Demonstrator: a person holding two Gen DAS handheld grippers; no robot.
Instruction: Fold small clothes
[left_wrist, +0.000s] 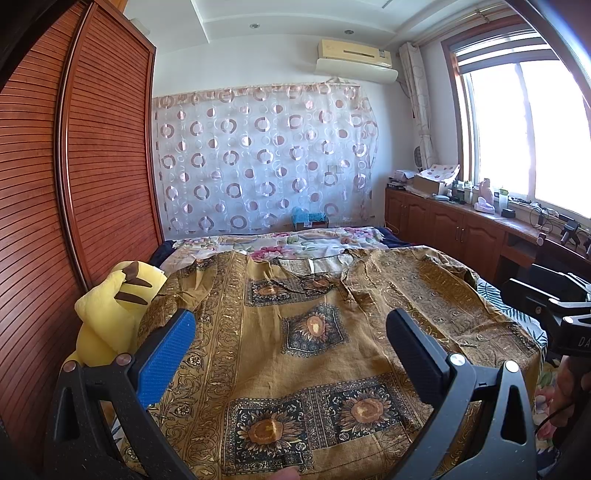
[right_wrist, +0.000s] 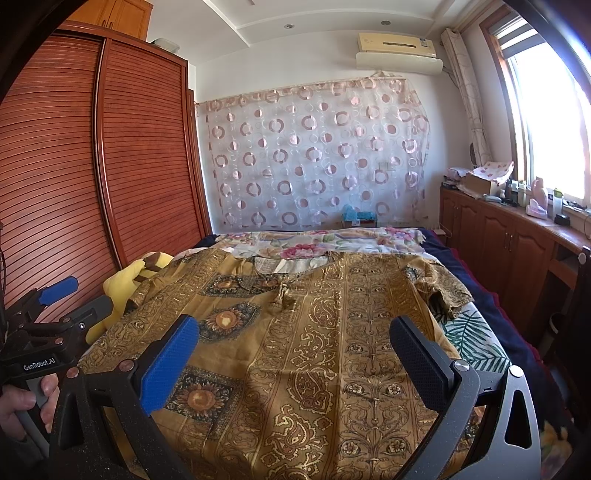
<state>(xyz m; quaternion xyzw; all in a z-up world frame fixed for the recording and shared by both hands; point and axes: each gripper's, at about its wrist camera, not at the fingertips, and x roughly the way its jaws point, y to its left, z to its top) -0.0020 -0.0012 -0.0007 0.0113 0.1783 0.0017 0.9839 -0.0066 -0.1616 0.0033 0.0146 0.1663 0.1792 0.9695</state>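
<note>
A yellow plush toy (left_wrist: 110, 314) sits at the bed's left edge, just beside the patterned shirt (left_wrist: 314, 332), which lies spread flat across the near half of the bed (right_wrist: 498, 332), collar toward the far end, evidently laid out so its hem and sleeves are reachable for folding. The left hand-held gripper (left_wrist: 291, 347) hangs over the shirt's left half, fingers wide apart, holding nothing. The right hand-held gripper (right_wrist: 295, 350) hangs likewise over the right half, also spread and empty, apparently set for a hem grasp.
</note>
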